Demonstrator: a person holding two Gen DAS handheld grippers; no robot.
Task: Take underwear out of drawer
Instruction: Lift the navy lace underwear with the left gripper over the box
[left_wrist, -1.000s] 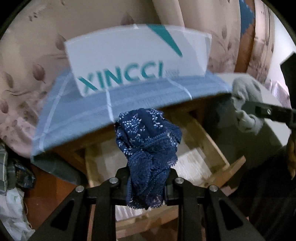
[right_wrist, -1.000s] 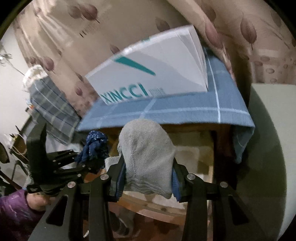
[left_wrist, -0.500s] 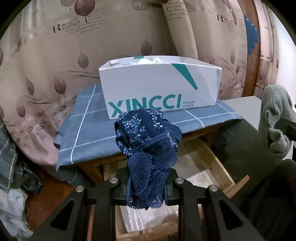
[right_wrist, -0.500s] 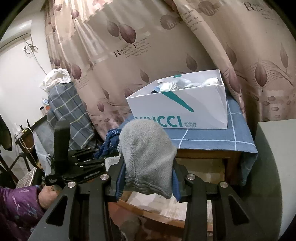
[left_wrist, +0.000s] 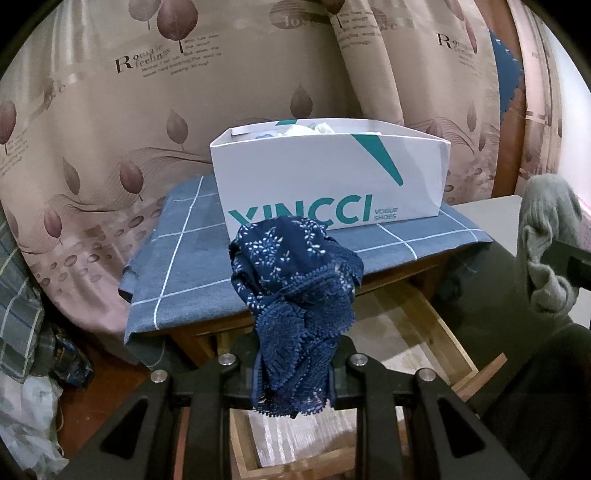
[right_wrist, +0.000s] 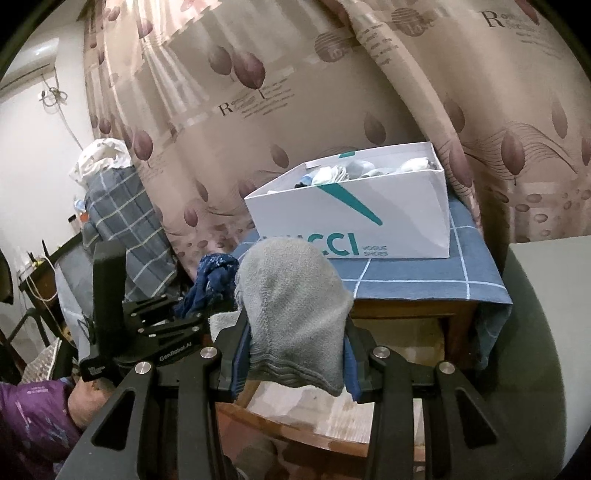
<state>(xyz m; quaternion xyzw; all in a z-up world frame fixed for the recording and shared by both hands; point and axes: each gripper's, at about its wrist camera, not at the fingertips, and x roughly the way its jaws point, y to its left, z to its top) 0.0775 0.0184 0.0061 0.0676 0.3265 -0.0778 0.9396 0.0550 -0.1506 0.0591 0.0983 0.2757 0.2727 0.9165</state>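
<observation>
One navy lace underwear (left_wrist: 295, 288) bunched up, clamped in left gripper (left_wrist: 293, 363) fingers, held above the one open drawer (left_wrist: 417, 332). One grey garment (right_wrist: 295, 314) pinched likewise in right gripper (right_wrist: 295, 360). One white shoebox (left_wrist: 332, 177) on blue-checked worktop (left_wrist: 192, 254). Since a second ago both grippers rose; box top now visible.

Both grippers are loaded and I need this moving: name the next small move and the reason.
Probably carry both pieces forward over the white shoe box and let go there. The left gripper is shut on the navy lace underwear, the right gripper on the grey garment, both lifted above the open drawer; the box already holds clothes.
</observation>
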